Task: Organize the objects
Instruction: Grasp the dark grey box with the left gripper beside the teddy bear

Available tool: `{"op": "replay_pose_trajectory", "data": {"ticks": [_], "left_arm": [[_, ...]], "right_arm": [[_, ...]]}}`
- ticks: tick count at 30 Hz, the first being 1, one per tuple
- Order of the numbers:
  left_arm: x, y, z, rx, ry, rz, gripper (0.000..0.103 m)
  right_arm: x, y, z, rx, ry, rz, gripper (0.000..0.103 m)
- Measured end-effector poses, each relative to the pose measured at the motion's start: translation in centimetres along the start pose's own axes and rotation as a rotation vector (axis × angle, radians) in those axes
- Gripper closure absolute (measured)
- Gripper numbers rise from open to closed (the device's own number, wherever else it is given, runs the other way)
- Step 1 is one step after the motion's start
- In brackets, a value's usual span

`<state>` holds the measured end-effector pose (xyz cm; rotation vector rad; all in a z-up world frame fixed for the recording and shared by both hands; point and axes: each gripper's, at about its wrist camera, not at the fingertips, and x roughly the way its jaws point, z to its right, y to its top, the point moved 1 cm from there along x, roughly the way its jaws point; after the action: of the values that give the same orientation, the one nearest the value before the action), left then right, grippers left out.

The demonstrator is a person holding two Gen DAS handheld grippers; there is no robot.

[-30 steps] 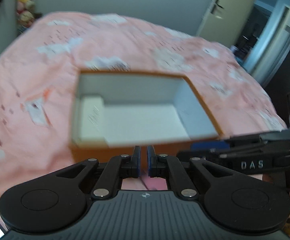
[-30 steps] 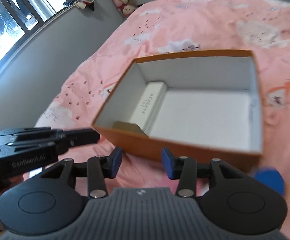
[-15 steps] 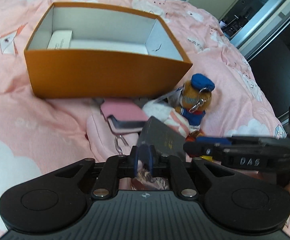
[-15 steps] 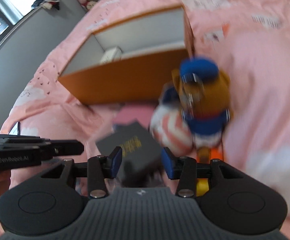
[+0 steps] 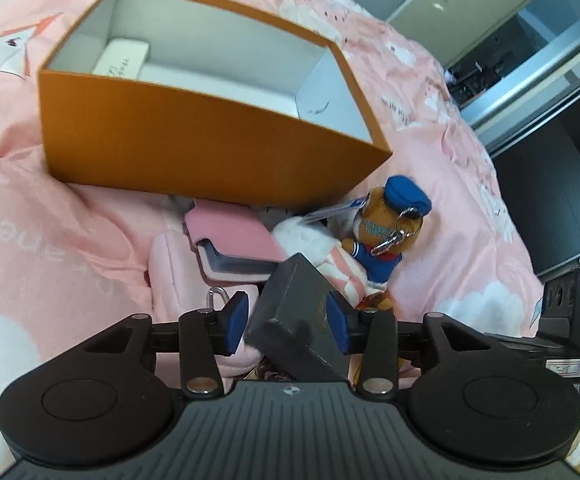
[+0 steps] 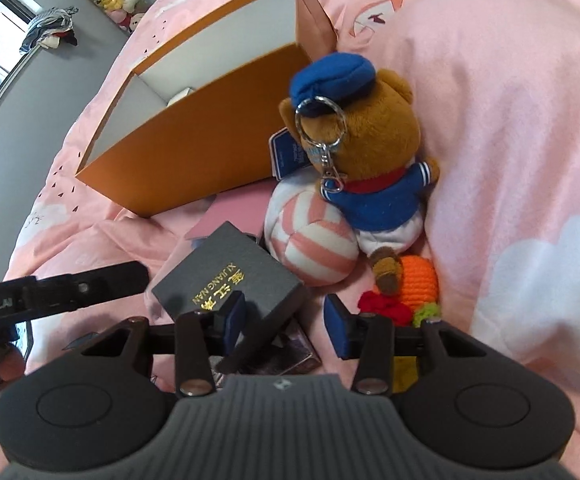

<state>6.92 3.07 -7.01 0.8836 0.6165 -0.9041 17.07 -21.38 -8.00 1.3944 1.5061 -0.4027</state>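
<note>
Black gift box (image 5: 295,314) sits tilted between the opening, not yet pressing jaws of the left gripper (image 5: 288,322), while the right gripper (image 6: 286,326) hovers half-spread over its corner, orange box (image 5: 210,148) beyond both.

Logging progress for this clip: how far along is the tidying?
Early. The orange box holds only a white carton. In hand: the left gripper, opening, straddles the black gift box. Still outside: bear plush, striped ball, pink case, crochet carrot.
</note>
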Motion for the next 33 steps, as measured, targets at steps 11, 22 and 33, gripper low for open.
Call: {"op": "replay_pose_trajectory", "data": {"ticks": [11,22,33], "left_arm": [[-0.6,0.6,-1.6,-0.029,0.181,0.017,0.054],[-1.3,-0.2,-2.3,-0.048,0.171,0.007,0.054],[0.3,0.8,-0.7,-0.023,-0.015,0.007,0.047]], "right_arm": [[-0.5,1.1,-1.9,-0.098,-0.025,0.049,0.056],[0.2,0.9,-2.7,-0.14,-0.031,0.019,0.056],[0.0,-0.3,0.6,0.086,0.02,-0.037,0.042]]}}
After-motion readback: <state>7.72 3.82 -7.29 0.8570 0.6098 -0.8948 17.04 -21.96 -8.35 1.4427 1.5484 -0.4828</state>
